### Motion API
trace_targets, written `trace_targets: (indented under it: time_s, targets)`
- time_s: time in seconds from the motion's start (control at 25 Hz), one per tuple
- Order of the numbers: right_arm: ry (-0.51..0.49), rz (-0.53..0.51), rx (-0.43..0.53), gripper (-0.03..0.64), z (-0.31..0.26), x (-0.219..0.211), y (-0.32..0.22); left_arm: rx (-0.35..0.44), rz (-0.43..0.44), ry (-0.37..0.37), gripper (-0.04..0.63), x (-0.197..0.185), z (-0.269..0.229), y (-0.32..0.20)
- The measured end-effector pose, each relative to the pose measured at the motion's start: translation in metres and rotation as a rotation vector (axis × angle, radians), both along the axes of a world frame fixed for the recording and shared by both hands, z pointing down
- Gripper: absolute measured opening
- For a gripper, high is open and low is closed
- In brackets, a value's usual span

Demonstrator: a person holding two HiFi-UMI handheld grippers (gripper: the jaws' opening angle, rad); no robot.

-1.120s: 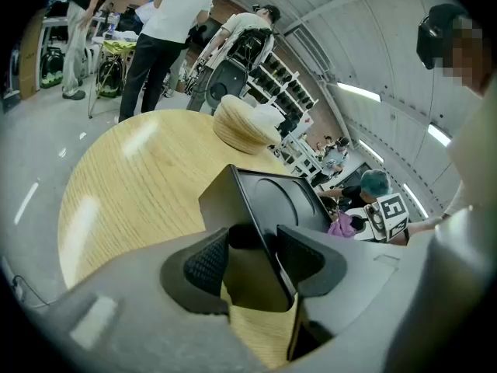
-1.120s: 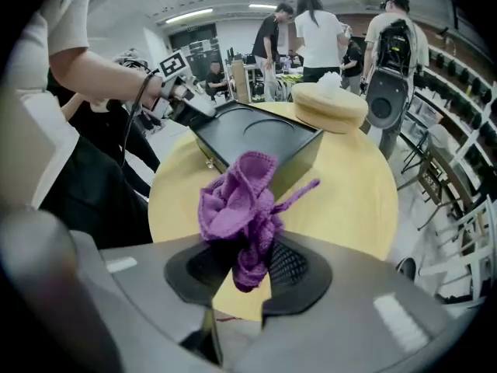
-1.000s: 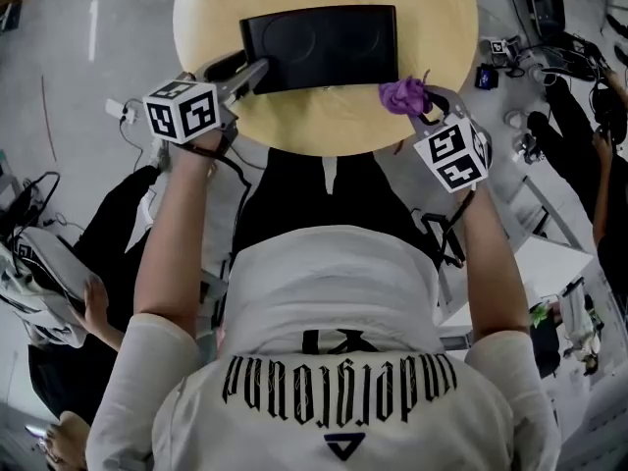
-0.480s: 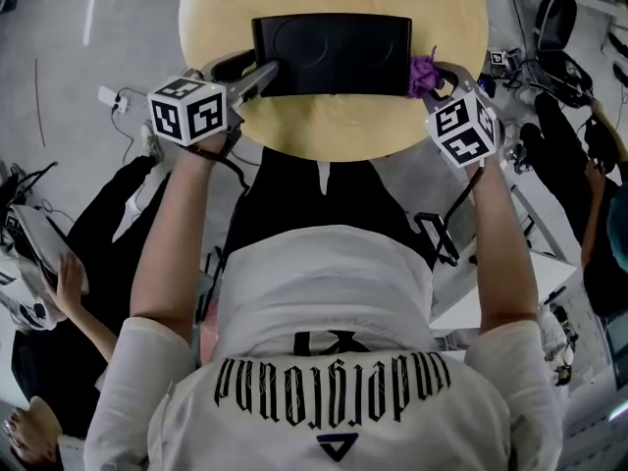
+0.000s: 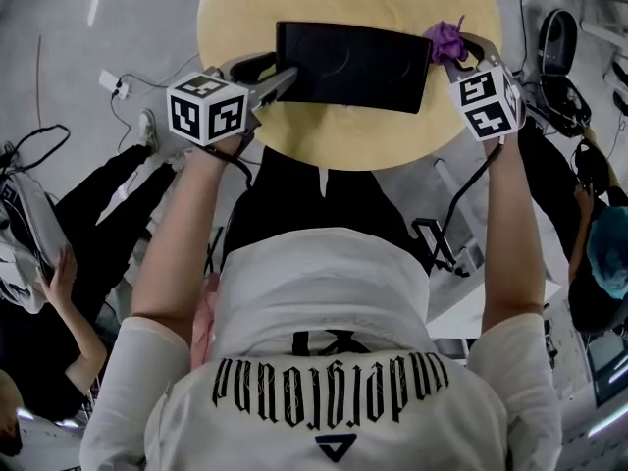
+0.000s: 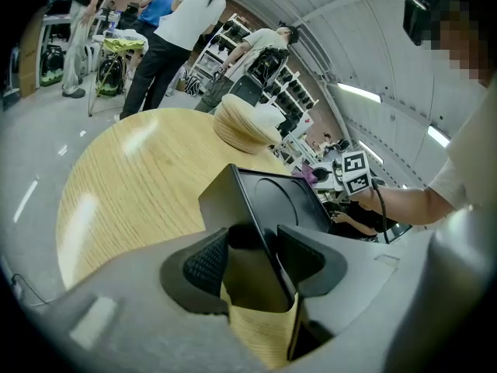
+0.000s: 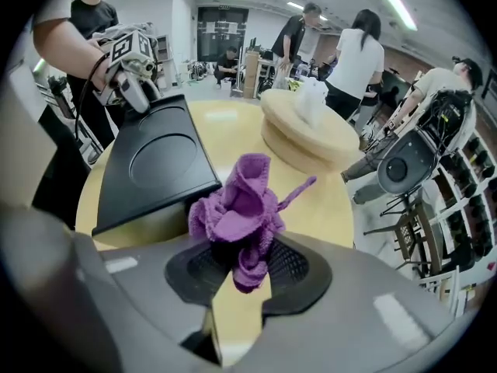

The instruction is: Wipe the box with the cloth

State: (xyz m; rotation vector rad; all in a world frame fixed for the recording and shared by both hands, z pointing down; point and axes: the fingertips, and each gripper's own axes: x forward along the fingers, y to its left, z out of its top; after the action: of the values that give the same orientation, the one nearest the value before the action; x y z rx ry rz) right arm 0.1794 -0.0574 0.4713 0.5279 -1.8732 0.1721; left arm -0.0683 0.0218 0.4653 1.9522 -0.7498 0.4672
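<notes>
Wooden round table (image 5: 324, 135) is carrying the black box (image 5: 353, 65), which is lying flat. At the box's left end, the left gripper (image 5: 273, 72) is clamping that end between widely spread jaws. At the box's right end, the right gripper (image 7: 248, 274) is pinching the bunched purple cloth (image 7: 241, 208), which is touching the box's far right corner.

Both my arms reach forward.
My left gripper (image 6: 252, 249) clamps the box (image 6: 289, 205) with wide jaws; my right gripper (image 7: 247, 267) points steeply down, pinching the cloth (image 7: 242, 207).
</notes>
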Motion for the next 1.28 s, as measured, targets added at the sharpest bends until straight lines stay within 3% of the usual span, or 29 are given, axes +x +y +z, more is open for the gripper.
trace_targets:
  time_s: [0.4,0.72,1.0,1.28]
  targets:
    - [-0.106,-0.056,-0.102,0.106,-0.007,-0.010,0.117,0.004,-0.010,-0.011,0.212,-0.012,0.004,0.008]
    - [-0.129,-0.108,-0.168,0.106,-0.005,-0.002,0.175,0.007,-0.028,-0.027,0.212,-0.011,0.007,0.011]
    - [-0.056,-0.173,-0.125,0.106,0.001,0.003,0.131,0.007,-0.014,-0.022,0.212,-0.007,0.004,0.009]
    - [0.065,-0.349,-0.066,0.106,-0.001,-0.004,0.045,0.003,-0.012,0.002,0.213,-0.008,-0.004,0.005]
